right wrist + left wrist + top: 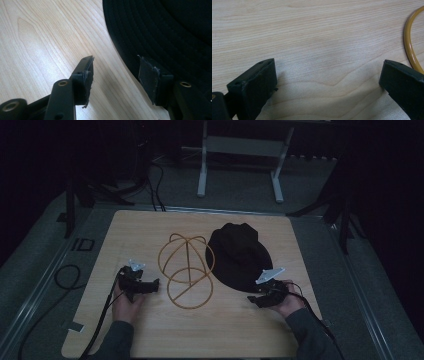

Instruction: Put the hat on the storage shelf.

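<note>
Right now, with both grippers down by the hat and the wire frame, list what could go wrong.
1. The right gripper is open astride the edge of the hat's brim; closing could pinch only the rim, and the hat may slip or drag.
2. The left gripper is open over bare table, with the wire frame beside one finger; a sideways move could knock the light frame.

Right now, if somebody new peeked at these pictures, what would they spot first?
Probably the yellow wire frame shaped like a cap, standing in the middle of the wooden table. Just to its right lies a black hat. Near the front edge, each hand holds open tongs: left tongs, right tongs.
</note>
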The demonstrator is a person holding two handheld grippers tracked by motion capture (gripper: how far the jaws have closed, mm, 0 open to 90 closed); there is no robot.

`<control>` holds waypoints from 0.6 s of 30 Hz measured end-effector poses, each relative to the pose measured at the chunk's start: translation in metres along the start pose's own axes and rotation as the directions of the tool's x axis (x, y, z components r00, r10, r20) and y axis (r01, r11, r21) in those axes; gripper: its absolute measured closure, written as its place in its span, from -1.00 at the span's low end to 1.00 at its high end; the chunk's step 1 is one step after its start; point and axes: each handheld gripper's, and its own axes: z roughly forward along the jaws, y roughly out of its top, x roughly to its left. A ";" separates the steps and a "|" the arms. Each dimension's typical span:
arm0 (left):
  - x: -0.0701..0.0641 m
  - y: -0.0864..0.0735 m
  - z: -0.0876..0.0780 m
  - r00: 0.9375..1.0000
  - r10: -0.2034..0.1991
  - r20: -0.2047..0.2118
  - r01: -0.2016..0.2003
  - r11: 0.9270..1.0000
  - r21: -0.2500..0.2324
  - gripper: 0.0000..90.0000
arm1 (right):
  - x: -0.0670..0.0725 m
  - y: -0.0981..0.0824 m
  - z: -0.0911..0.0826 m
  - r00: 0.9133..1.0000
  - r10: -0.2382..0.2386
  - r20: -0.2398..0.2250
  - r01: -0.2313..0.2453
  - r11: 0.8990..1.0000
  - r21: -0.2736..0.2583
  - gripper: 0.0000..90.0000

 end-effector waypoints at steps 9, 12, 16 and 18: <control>0.000 0.000 0.000 1.000 -0.001 -0.001 0.001 1.000 0.002 -0.97 | -0.012 0.012 -0.015 1.000 -0.005 -0.018 0.006 0.999 0.053 0.04; 0.000 0.000 0.000 1.000 0.000 -0.001 0.000 1.000 0.002 -0.97 | -0.014 0.017 -0.021 1.000 -0.011 -0.020 0.012 0.997 0.070 0.05; 0.000 0.000 0.000 1.000 -0.001 -0.001 0.001 1.000 0.002 -0.97 | -0.016 0.024 -0.027 1.000 -0.012 -0.014 0.013 0.995 0.098 0.06; 0.000 0.000 0.000 1.000 0.000 -0.001 0.000 1.000 0.002 -0.97 | -0.017 0.028 -0.029 1.000 -0.019 -0.013 0.020 0.994 0.107 0.06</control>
